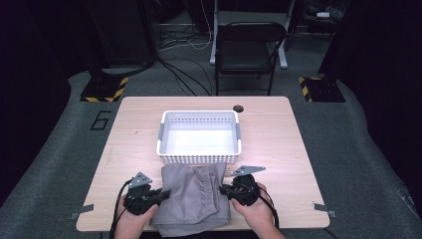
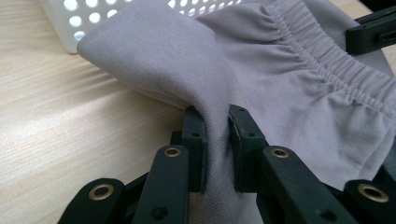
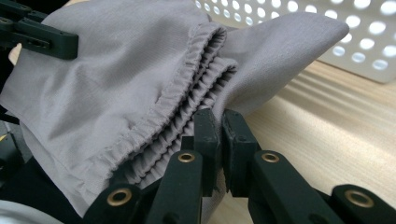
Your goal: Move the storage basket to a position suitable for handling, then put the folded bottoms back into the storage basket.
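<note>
High view: 2 hand-held grippers pinch a folded grey garment (image 1: 194, 199) at the table's (image 1: 278, 129) near edge, at 6 o'clock from the white perforated basket (image 1: 199, 157). Left gripper (image 1: 161, 194) — jaws narrowed onto a raised fold at the cloth's 9 o'clock side. Right gripper (image 1: 224, 189) — jaws nearly together, clamping fabric beside the gathered elastic waistband (image 3: 187, 100) at 3 o'clock. The cloth is smooth and grey, lifted slightly at both pinched edges.
</note>
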A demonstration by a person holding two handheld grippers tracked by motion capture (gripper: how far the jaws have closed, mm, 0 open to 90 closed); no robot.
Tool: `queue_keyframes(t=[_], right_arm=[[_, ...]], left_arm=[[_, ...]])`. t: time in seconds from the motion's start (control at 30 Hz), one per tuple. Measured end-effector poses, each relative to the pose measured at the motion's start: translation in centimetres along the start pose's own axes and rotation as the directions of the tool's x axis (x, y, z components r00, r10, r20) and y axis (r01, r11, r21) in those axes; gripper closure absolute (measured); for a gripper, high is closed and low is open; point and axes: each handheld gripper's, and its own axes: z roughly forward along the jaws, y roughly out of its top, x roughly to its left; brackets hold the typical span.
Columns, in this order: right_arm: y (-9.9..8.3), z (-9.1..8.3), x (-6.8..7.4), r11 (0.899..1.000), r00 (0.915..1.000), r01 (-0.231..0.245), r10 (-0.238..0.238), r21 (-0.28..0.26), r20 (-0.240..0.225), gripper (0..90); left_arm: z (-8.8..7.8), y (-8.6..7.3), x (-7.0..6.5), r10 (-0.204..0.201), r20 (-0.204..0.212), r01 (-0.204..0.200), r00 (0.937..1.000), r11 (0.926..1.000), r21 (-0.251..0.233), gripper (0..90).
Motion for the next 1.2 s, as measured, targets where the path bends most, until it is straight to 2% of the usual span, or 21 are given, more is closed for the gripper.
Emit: queue_keyframes(t=[0.03, 0.1, 0.17, 0.27, 0.3, 0.43, 0.5, 0.6, 0.77, 0.8, 0.87, 0.9, 1.2], right_arm=[[0.2, -0.2, 0.1, 1.000, 1.0000, 0.001, -0.001, -0.004, -0.001, 85.5], [0.6, -0.5, 0.2, 1.000, 1.0000, 0.001, -0.001, -0.001, -0.007, 85.5], [1.0, -0.7, 0.3, 1.000, 0.9999, 0.008, -0.008, -0.008, -0.013, 85.5], [1.4, -0.9, 0.5, 1.000, 0.9998, 0.014, -0.014, -0.009, -0.013, 85.5], [1.5, -1.0, 0.5, 1.000, 0.9998, 0.015, -0.015, -0.010, -0.013, 85.5], [2.0, -1.6, 0.5, 1.000, 0.9999, 0.002, -0.002, -0.014, -0.016, 85.5], [2.3, -1.9, 0.3, 1.000, 0.9998, 0.007, -0.007, -0.021, -0.020, 85.5], [2.6, -2.3, 0.0, 1.000, 0.9993, -0.021, 0.020, -0.021, -0.033, 85.4], [3.1, -2.7, -0.2, 0.999, 0.9989, -0.022, 0.021, -0.024, -0.041, 85.4], [3.3, -2.9, -0.1, 0.999, 0.9990, -0.027, 0.027, -0.018, -0.035, 85.4], [3.6, -3.1, -0.1, 1.000, 0.9998, -0.001, 0.000, -0.022, -0.022, 85.4], [3.7, -3.2, 0.0, 1.000, 0.9998, -0.002, 0.002, -0.014, -0.017, 85.4], [5.0, -3.6, 0.2, 1.000, 0.9998, 0.018, -0.018, -0.003, -0.013, 85.5]], left_arm=[[0.0, 0.2, 0.0, -0.008, -0.004, 0.008, 1.0000, 0.9998, -0.018, 78.4], [-0.3, 0.7, -0.1, -0.013, 0.004, 0.013, 0.9999, 0.9997, -0.020, 78.4], [-0.5, 1.1, 0.0, -0.009, 0.008, 0.009, 0.9999, 0.9999, -0.014, 78.4], [-0.7, 1.6, -0.3, -0.013, 0.005, 0.013, 0.9999, 0.9995, -0.030, 78.4], [-0.9, 1.8, -0.4, -0.001, 0.008, 0.001, 1.0000, 0.9997, -0.025, 78.5], [-1.2, 2.5, -0.9, 0.012, 0.008, -0.011, 0.9999, 0.9998, -0.018, 78.5], [-1.3, 2.8, -1.1, 0.007, 0.009, -0.007, 0.9999, 0.9997, -0.025, 78.5], [-1.5, 3.3, -1.1, 0.011, 0.015, -0.011, 0.9998, 0.9997, -0.022, 78.5], [-1.8, 4.0, -1.2, -0.013, 0.022, 0.013, 0.9997, 0.9995, -0.029, 78.4], [-1.9, 4.1, -1.1, 0.000, 0.016, 0.001, 0.9999, 0.9995, -0.031, 78.5], [-1.9, 4.4, -1.1, -0.016, 0.023, 0.017, 0.9996, 0.9992, -0.035, 78.4], [-2.0, 4.5, -1.1, -0.023, 0.025, 0.024, 0.9994, 0.9991, -0.034, 78.4], [-2.6, 5.9, -1.1, -0.011, 0.023, 0.012, 0.9997, 0.9996, -0.025, 78.4]])
